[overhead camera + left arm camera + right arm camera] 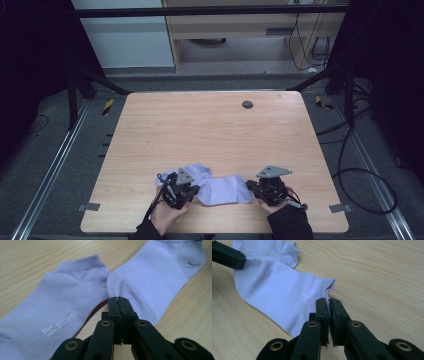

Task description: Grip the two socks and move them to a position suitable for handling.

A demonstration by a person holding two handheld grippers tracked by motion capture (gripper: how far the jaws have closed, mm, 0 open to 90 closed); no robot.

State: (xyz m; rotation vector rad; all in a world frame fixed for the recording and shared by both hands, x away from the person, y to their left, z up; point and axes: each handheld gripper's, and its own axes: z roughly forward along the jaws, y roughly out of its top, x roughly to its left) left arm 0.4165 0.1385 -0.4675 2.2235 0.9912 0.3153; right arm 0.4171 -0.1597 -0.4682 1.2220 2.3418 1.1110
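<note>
Near the front edge of the pale wooden table [200,130], two short lilac knitted socks lie side by side between the person's hands. The stretched sock [226,189] spans the gap between the two tongs, while the loose sock [196,172] with small white lettering lies just behind it, partly under the left tool in the high view.

The left gripper [119,299] has its black jaws pressed together on the toe end of the stretched sock [152,277]; the fabric puckers right at the tips. In the left gripper view the loose sock [50,315] lies flat to the left of the jaws, its cuff touching the pinched sock's edge.

The right gripper [329,301] pinches the cuff end of the same stretched sock [277,292], jaws closed on the rim of the opening with only the cloth between them. Beyond it, at the upper left of that view, the other tool's jaw bites the far end, and the loose sock [272,250] lies past it.

In the high view the left gripper [189,189] and the right gripper [252,186] sit at opposite ends of the sock, each held in a hand with a dark sleeve.
</note>
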